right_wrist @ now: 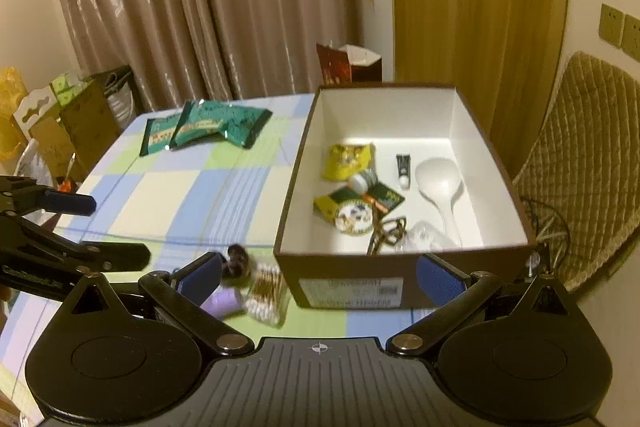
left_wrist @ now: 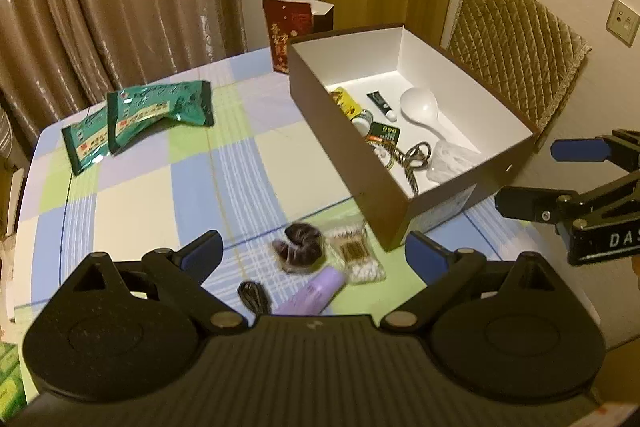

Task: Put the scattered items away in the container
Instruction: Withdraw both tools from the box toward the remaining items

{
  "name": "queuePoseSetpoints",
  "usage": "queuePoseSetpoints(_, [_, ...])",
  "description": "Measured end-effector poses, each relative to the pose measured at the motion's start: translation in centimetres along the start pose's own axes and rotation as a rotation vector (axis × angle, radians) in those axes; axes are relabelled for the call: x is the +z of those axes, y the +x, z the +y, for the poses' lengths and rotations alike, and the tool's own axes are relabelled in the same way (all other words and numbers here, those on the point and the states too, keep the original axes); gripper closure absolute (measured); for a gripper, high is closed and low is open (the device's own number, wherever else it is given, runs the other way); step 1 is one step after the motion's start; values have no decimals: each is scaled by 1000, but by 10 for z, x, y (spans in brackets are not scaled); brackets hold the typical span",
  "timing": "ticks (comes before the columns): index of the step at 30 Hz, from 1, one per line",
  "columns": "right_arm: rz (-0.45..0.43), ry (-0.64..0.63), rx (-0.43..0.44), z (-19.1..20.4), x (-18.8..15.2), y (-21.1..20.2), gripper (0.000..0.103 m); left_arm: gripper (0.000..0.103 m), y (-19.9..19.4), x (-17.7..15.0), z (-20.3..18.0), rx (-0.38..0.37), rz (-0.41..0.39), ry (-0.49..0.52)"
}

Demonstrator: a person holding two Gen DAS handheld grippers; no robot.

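Observation:
A brown cardboard box [left_wrist: 344, 143] [right_wrist: 492, 139] with a white inside stands on the checked tablecloth. It holds a white spoon [left_wrist: 420, 105] [right_wrist: 440, 187], a small tube [right_wrist: 403, 167], yellow and green packets, keys and clear plastic. In front of the box lie a dark hair tie [left_wrist: 299, 247] [right_wrist: 236, 261], a pack of cotton swabs [left_wrist: 356, 255] [right_wrist: 266, 293], a purple tube [left_wrist: 312, 293] [right_wrist: 224, 301] and a black cable [left_wrist: 253, 297]. My left gripper [left_wrist: 314, 253] hangs open over these items, holding nothing. My right gripper [right_wrist: 320, 273] is open and empty at the box's near end.
Two green snack bags [left_wrist: 140, 119] [right_wrist: 204, 127] lie on the far left of the table. A red paper bag [left_wrist: 294, 27] [right_wrist: 348, 63] stands behind the box. A quilted chair [left_wrist: 520, 47] [right_wrist: 580, 167] is beyond the box, curtains behind. Boxes and bags sit off the table's left side.

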State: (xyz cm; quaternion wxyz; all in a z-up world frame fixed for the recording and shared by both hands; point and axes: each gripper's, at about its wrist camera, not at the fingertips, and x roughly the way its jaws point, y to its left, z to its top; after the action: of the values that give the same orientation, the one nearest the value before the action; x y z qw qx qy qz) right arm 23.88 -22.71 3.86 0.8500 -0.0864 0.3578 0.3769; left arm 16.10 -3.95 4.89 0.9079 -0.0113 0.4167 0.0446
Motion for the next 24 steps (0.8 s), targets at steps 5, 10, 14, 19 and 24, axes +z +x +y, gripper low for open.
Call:
queuePoseSetpoints(5, [27,21,14,3,-17,3,2,7,-7,-19,13,6,14,-24])
queuePoseSetpoints(10, [33,24,40,12,-37,10,2,7,-9,-43,27,19,28,-53])
queuePoseSetpoints(14, [55,20,58,22,-49,22,4,8,-3,-59,38,18,52,-87])
queuePoseSetpoints(19, [81,8,89,34,-59,40,23,11,9,-67,49,28,66,-116])
queuePoseSetpoints(24, [100,16,102,36,-67,56,40,18,21,-70,54,15,66,-120])
